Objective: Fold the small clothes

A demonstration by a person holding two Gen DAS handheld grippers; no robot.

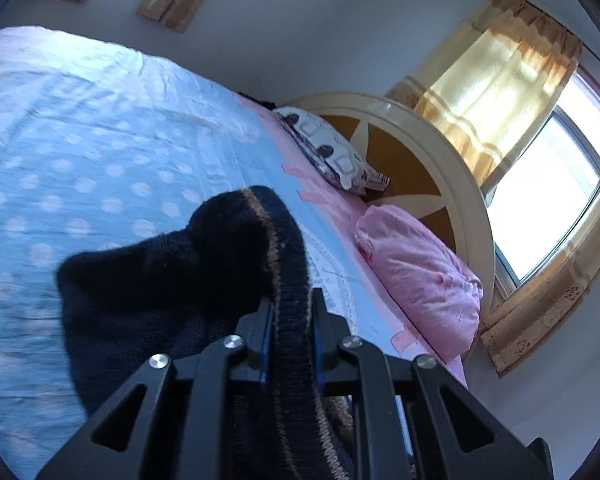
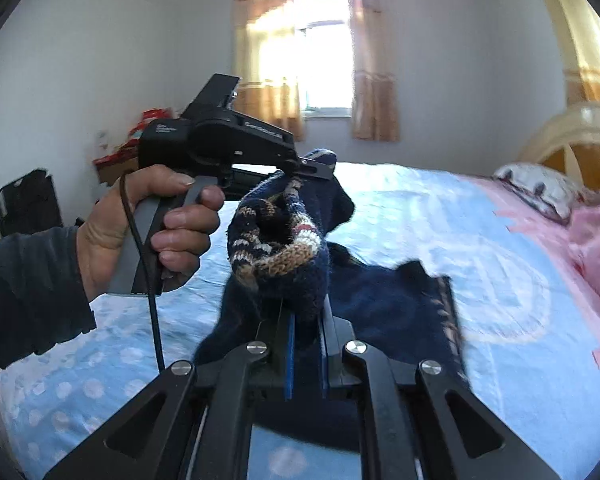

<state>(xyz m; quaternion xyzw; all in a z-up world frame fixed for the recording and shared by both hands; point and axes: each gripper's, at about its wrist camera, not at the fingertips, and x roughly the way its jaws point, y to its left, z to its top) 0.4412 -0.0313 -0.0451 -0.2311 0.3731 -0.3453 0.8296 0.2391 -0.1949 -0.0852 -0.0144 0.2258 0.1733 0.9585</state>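
Here the left tongs (image 1: 292, 312) are clamped on a dark navy knit garment (image 1: 172, 280) with a tan stripe, its ribbed edge running between the jaws and the rest bunched ahead and to the left, above the blue dotted bed (image 1: 80, 140). The right tongs (image 2: 306, 320) also grip the garment (image 2: 276, 248), a patterned fold bulging just beyond the jaws. In the right wrist view the left tongs (image 2: 320, 170) pinch its far end, while its lower part trails onto the bed (image 2: 500, 280).
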